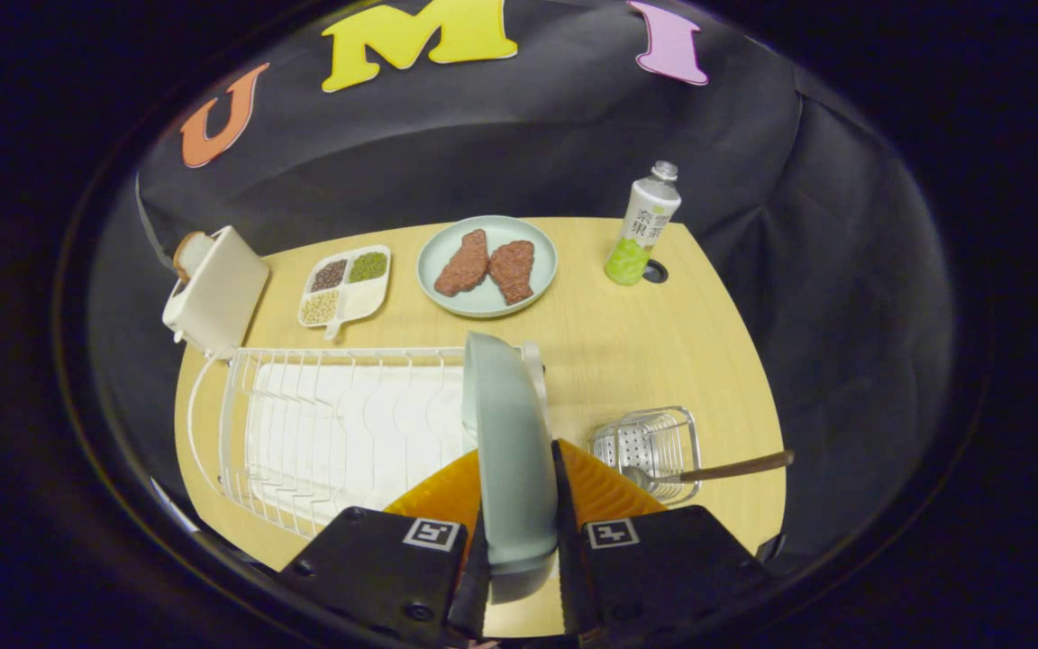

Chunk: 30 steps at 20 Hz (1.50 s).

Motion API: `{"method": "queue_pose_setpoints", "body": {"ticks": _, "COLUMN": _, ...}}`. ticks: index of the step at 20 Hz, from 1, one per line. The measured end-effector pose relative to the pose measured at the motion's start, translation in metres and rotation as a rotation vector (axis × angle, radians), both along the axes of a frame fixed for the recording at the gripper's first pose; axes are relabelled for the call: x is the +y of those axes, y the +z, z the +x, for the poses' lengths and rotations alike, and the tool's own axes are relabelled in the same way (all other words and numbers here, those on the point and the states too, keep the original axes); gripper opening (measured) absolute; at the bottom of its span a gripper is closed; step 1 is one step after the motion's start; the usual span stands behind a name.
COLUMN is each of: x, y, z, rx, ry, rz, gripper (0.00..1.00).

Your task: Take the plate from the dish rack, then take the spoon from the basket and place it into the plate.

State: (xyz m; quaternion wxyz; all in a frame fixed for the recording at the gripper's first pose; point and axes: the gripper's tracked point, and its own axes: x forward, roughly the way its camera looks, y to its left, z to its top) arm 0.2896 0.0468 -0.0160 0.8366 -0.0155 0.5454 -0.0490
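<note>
A pale green plate (510, 451) stands on edge at the right end of the white wire dish rack (321, 424). My gripper (519, 518) is shut on the plate's near rim, one orange finger (438, 496) pressing on each face. To the right of the rack sits a small wire basket (650, 442). A spoon (708, 470) lies in the basket, its brown handle sticking out over the rim to the right.
Beyond the rack lie a second green plate (487, 266) with two brown patties, a white divided tray (345, 284) of beans and grains, a white toaster (213, 288) at the table's far left, and a green and white bottle (643, 225) at the far right.
</note>
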Motion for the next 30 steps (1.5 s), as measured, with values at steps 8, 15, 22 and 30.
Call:
{"method": "queue_pose_setpoints", "body": {"ticks": 8, "x": 0.02, "y": 0.049, "z": -0.003, "rx": -0.109, "ry": 0.024, "rz": -0.045, "gripper": 0.32}}
{"method": "queue_pose_setpoints", "body": {"ticks": 15, "x": 0.052, "y": 0.05, "z": -0.083, "rx": -0.165, "ry": 0.138, "rz": 0.194, "gripper": 0.3}}
{"method": "queue_pose_setpoints", "body": {"ticks": 22, "x": 0.059, "y": -0.013, "z": -0.18, "rx": -0.114, "ry": 0.12, "rz": 0.417, "gripper": 0.3}}
{"method": "queue_pose_setpoints", "body": {"ticks": 30, "x": 0.061, "y": -0.104, "z": -0.231, "rx": -0.008, "ry": 0.076, "rz": 0.608, "gripper": 0.3}}
